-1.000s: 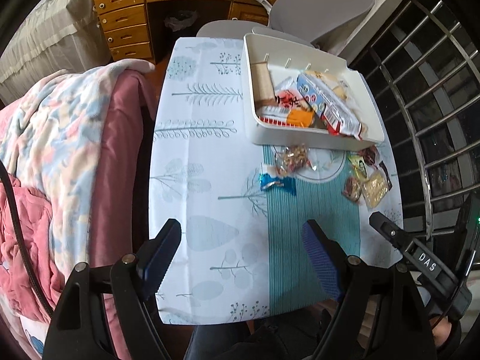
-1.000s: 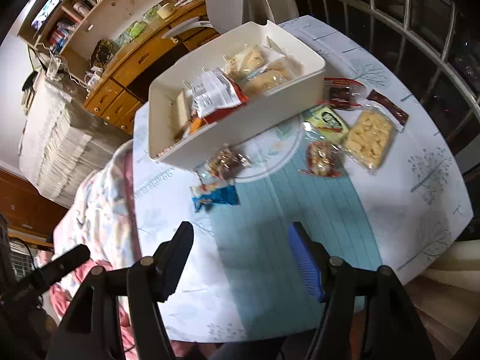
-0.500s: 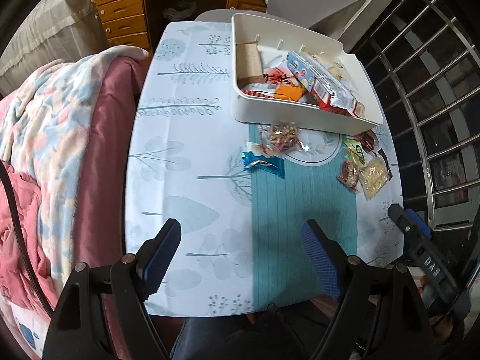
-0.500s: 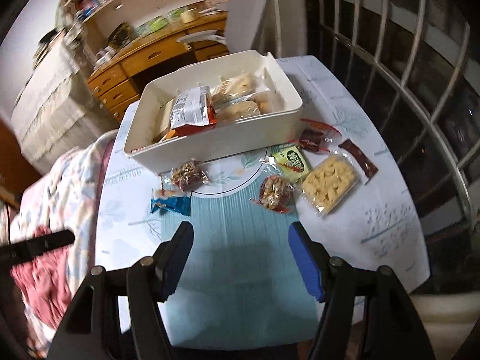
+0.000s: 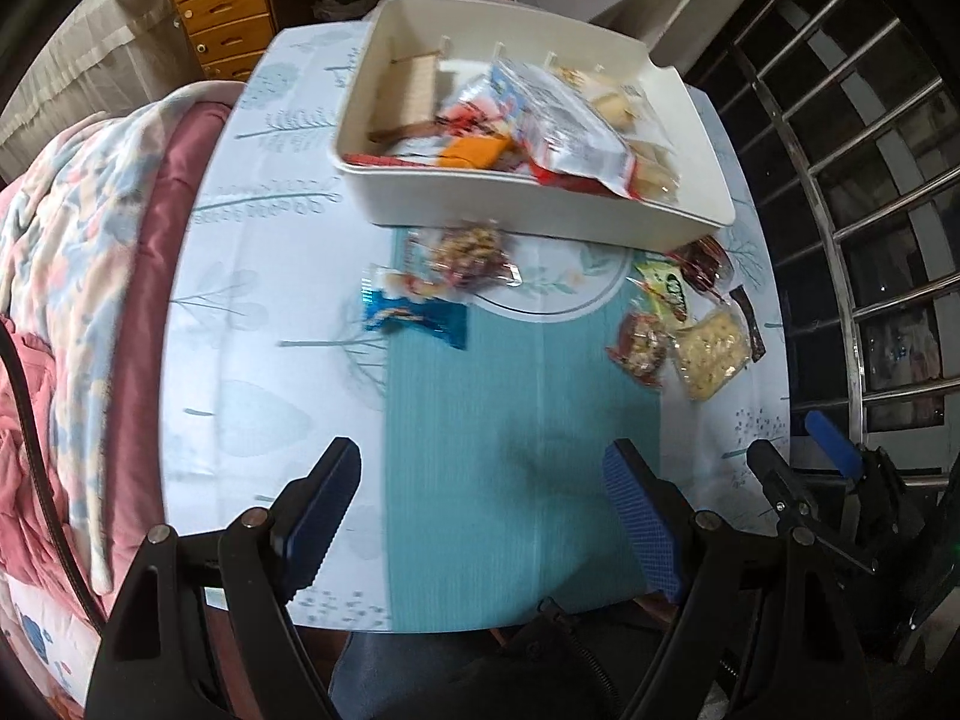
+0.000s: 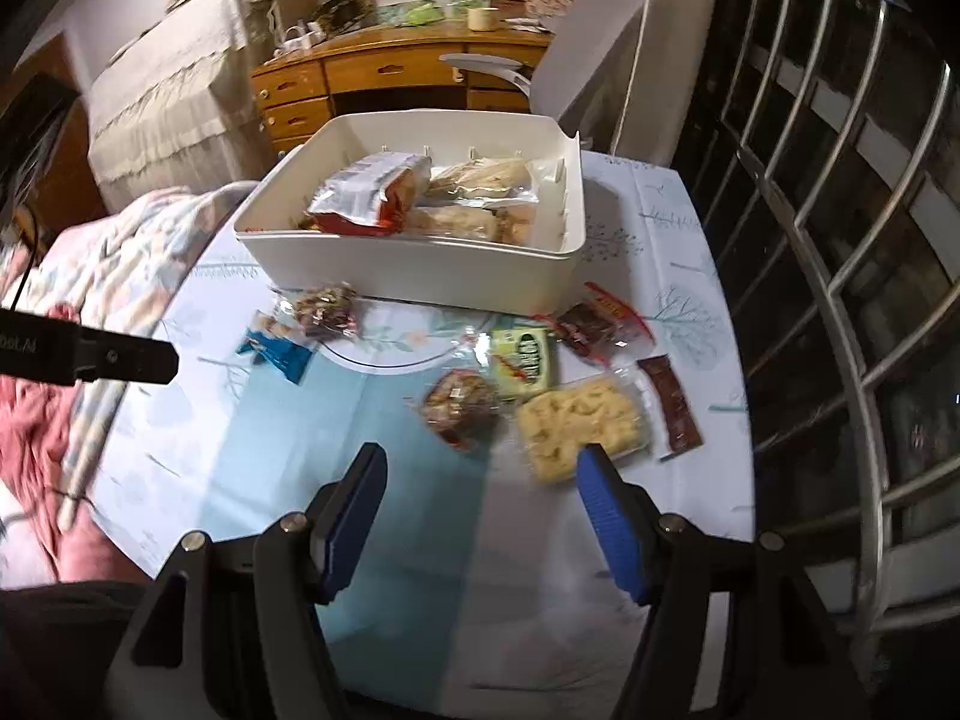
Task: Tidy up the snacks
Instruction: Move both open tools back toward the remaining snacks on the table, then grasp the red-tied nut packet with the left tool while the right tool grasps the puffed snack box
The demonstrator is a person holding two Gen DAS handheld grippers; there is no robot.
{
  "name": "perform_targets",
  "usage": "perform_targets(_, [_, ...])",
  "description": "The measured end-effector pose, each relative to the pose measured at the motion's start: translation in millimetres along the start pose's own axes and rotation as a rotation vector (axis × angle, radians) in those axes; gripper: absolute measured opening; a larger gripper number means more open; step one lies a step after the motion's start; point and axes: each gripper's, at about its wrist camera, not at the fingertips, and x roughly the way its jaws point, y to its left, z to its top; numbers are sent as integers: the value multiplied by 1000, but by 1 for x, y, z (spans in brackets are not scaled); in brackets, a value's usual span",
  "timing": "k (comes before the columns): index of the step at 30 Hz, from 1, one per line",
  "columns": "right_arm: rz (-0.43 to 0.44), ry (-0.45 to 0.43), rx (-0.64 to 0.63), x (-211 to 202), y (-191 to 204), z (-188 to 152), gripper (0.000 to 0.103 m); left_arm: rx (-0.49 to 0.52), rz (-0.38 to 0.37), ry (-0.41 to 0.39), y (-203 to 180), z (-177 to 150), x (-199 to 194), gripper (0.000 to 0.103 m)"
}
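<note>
Both claws gaping, empty: left claw (image 5: 483,501), right claw (image 6: 480,501). White bin (image 6: 420,267) of snacks at far side of surface (image 5: 480,420). Loose packets near bin: blue wrapper (image 6: 273,354) left, yellow cracker pack (image 6: 579,426) right.

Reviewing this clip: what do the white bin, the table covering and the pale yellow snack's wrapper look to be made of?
White bin: likely moulded plastic, matte to satin; smooth seamless walls, rounded corners, moulded divider slots inside.
Table covering: probably printed cloth or thin vinyl; fold creases and a flat tree print, low sheen.
Pale yellow snack's wrapper: clear plastic film; the contents show through and the surface glints.
</note>
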Motion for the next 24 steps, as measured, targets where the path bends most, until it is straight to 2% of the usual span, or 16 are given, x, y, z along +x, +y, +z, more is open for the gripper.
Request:
perform_targets(12, [60, 23, -117, 27, -55, -9, 66, -35, 23, 52, -64, 9, 51, 82])
perform_targets(17, [94, 45, -125, 46, -67, -14, 66, -31, 54, 38, -80, 16, 73, 82])
perform_targets(18, [96, 46, -127, 50, -68, -15, 72, -25, 72, 41, -84, 18, 81, 82])
perform_targets(19, [88, 40, -138, 53, -68, -16, 84, -21, 81, 44, -86, 19, 84, 82])
perform_targets(20, [80, 23, -151, 56, -68, -17, 88, -13, 91, 46, -89, 22, 91, 82])
perform_targets(22, [71, -14, -176, 60, -66, -19, 90, -4, 97, 45, -93, 25, 100, 82])
perform_targets(24, [76, -6, -187, 71, -65, -20, 90, 1, 104, 50, -97, 28, 110, 82])
